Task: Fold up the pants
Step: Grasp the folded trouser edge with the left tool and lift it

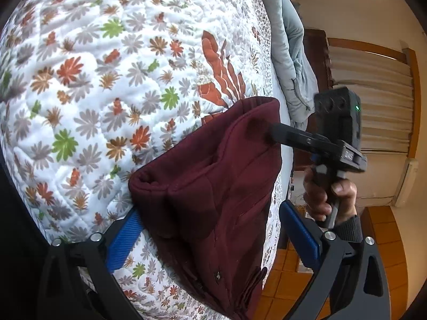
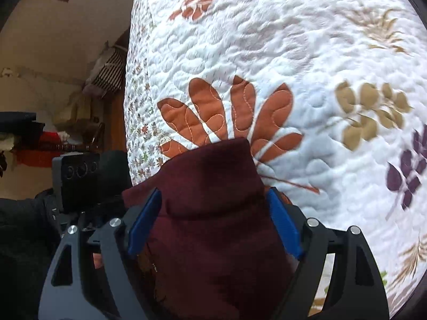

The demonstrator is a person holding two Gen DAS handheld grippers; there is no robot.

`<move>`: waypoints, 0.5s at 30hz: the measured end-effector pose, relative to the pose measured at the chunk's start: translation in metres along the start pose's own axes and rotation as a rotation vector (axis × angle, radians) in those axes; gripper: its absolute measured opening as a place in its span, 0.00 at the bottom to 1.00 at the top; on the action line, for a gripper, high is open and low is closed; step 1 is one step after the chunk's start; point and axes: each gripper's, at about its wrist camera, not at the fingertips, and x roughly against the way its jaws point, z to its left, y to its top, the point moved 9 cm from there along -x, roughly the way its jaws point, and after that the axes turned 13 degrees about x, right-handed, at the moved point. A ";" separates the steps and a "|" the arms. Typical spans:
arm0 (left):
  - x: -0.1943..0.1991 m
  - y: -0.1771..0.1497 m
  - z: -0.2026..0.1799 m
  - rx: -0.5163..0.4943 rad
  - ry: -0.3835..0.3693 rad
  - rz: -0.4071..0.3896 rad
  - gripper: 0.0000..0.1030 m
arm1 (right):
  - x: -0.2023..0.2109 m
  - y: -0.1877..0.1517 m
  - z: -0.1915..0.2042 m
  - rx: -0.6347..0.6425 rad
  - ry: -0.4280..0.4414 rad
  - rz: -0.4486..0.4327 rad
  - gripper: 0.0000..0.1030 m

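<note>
The maroon pants (image 1: 213, 186) lie in a folded bundle on the floral quilt (image 1: 106, 80) near the bed's edge. My left gripper (image 1: 213, 229) is open, its blue pads (image 1: 125, 240) wide apart on either side of the bundle. The right gripper (image 1: 275, 133), held by a hand, touches the far end of the pants in the left wrist view. In the right wrist view the pants (image 2: 213, 213) fill the gap of the right gripper (image 2: 213, 221), blue pads (image 2: 144, 221) spread wide against the cloth, not pinching it.
A grey-blue blanket (image 1: 291, 53) lies bunched at the quilt's far edge. Beyond the bed are a wooden slatted headboard (image 1: 373, 85) and orange floor tiles (image 1: 288, 280). The left gripper's camera body (image 2: 77, 176) and cluttered shelves (image 2: 40, 138) show left of the bed.
</note>
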 end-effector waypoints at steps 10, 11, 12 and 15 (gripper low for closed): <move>0.001 0.003 0.007 0.001 0.041 0.021 0.45 | 0.000 -0.001 0.005 0.001 -0.059 0.043 0.38; 0.003 0.002 0.004 -0.003 0.035 0.024 0.45 | 0.003 -0.001 0.009 0.005 -0.073 0.038 0.37; 0.005 0.001 0.002 -0.008 0.032 0.025 0.43 | 0.008 -0.002 0.014 0.011 -0.091 0.031 0.36; 0.011 -0.005 -0.013 -0.052 0.015 0.027 0.38 | 0.023 -0.005 0.028 0.020 -0.133 0.011 0.34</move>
